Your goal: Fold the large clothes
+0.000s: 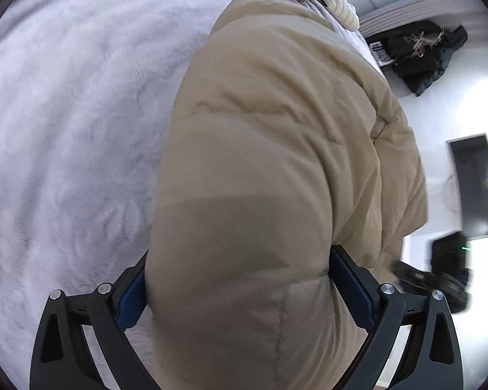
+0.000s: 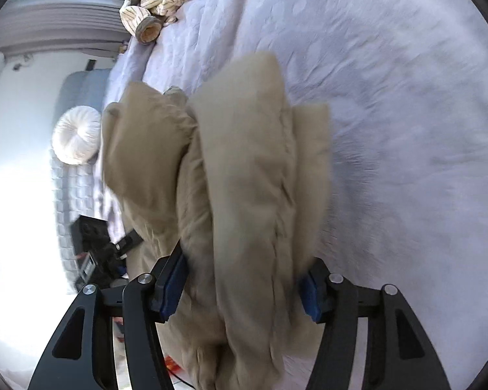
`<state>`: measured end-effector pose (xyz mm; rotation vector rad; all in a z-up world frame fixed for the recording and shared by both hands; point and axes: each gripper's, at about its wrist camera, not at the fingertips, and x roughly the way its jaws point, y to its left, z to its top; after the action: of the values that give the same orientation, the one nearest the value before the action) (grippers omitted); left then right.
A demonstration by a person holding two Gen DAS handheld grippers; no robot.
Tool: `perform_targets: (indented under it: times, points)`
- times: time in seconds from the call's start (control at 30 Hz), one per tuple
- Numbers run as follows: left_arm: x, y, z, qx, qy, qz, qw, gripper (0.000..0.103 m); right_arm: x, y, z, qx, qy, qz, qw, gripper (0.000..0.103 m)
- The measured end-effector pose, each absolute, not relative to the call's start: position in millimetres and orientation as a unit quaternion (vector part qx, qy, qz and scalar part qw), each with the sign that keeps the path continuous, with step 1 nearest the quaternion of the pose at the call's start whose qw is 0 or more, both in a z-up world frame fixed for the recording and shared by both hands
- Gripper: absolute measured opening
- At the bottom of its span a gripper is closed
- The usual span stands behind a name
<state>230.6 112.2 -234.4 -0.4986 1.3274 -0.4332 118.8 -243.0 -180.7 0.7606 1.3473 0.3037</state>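
A large tan puffer jacket (image 1: 276, 149) hangs above a pale lavender bedspread (image 1: 65, 130). My left gripper (image 1: 237, 273) is shut on a thick padded fold of it; the fabric bulges between the blue pads and hides the fingertips. In the right wrist view the same jacket (image 2: 244, 178) is bunched in several folds, and my right gripper (image 2: 244, 286) is shut on it, with the bedspread (image 2: 406, 130) to the right. The other gripper (image 2: 127, 243) shows at the jacket's left edge.
Striped cream clothes (image 2: 153, 3) lie at the far end of the bed. A round white cushion (image 2: 78, 139) sits beside the bed. Dark clothing (image 1: 419, 55) lies on the white floor, near a dark panel (image 1: 478, 185).
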Motion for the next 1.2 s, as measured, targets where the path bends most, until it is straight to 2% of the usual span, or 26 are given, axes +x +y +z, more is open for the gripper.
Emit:
perform_targets:
  times: [0.07, 0.2, 0.27, 0.5, 0.87, 1.03, 1.2]
  points:
    - [227.6, 107.6, -224.8, -0.2, 0.599, -0.18, 0.754, 0.099, 111.3, -244.6, -160.0, 0.314, 0.6, 0.117, 0.726, 0.061]
    - [221.2, 99.3, -207.9, -0.155, 0.586, -0.154, 0.78, 0.099, 93.1, -238.7, -132.7, 0.286, 0.589, 0.103, 0.749, 0.029]
    - [219.7, 96.2, -199.6, -0.14, 0.581, -0.147, 0.788, 0.099, 85.7, -227.6, -119.4, 0.279, 0.578, 0.115, 0.758, 0.024]
    - [221.9, 90.4, -176.2, -0.132, 0.579, -0.131, 0.794, 0.099, 101.6, -146.9, -117.7, 0.188, 0.597, 0.128, 0.77, 0.024]
    - [178.8, 108.9, -139.0, -0.139, 0.554, -0.129, 0.811, 0.099, 87.9, -152.2, -137.8, 0.167, 0.621, 0.068, 0.763, 0.024]
    - [146.6, 116.6, -142.4, -0.123, 0.551, -0.142, 0.813, 0.099, 84.4, -153.9, -150.1, 0.158, 0.629, 0.053, 0.759, 0.024]
    - [125.0, 110.0, -174.1, -0.091, 0.578, -0.143, 0.798, 0.099, 85.5, -157.0, -170.8, 0.158, 0.643, 0.032, 0.749, 0.024]
